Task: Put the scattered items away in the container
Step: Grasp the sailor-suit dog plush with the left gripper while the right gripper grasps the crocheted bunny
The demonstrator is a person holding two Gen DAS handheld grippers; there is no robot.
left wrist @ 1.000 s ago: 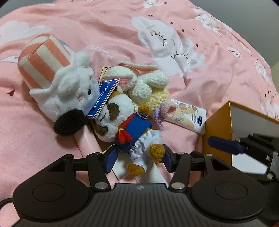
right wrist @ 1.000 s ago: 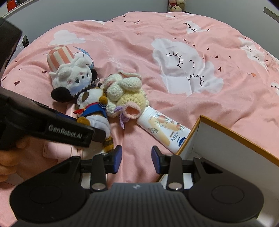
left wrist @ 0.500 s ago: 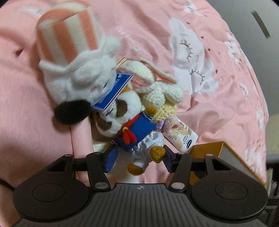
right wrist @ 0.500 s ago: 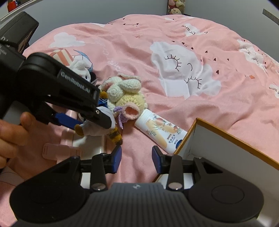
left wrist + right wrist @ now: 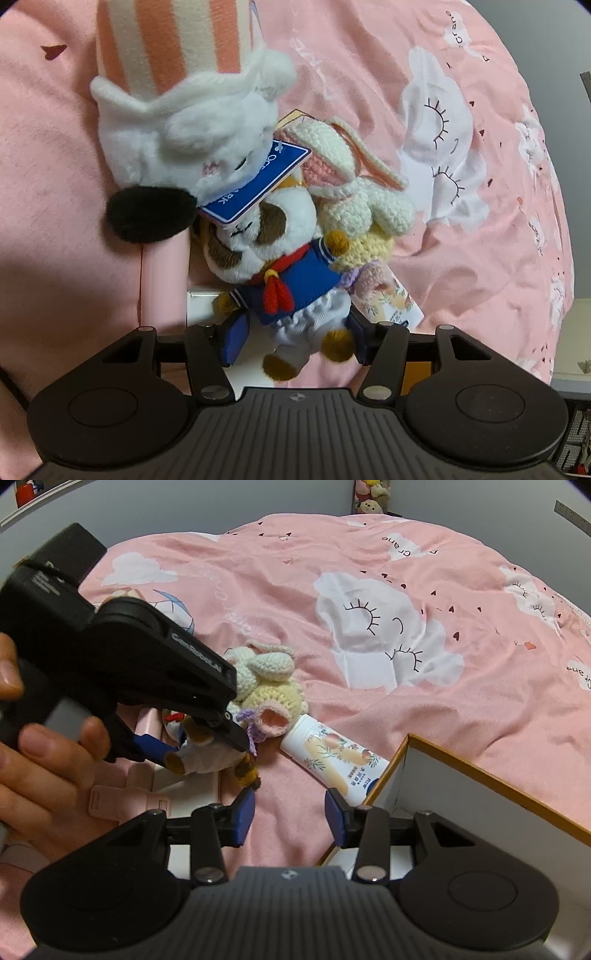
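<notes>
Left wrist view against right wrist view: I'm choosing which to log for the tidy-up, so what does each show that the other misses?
Only the left wrist view shows the striped-hat white plush and blue tag. Only the right wrist view shows the orange-rimmed box, a hand and the right gripper, open over bare blanket. Both show the sailor plush, the opening left gripper straddling it, the crochet bunny and the bottle.

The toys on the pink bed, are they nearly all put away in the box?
Not yet. No toy shows inside the orange-edged white box. The left gripper straddles the sailor-suited plush dog, its jaws opening. The crocheted cream bunny, white bottle with peach print and white plush in a striped hat still lie on the bed. The right gripper is open, holding nothing.
</notes>
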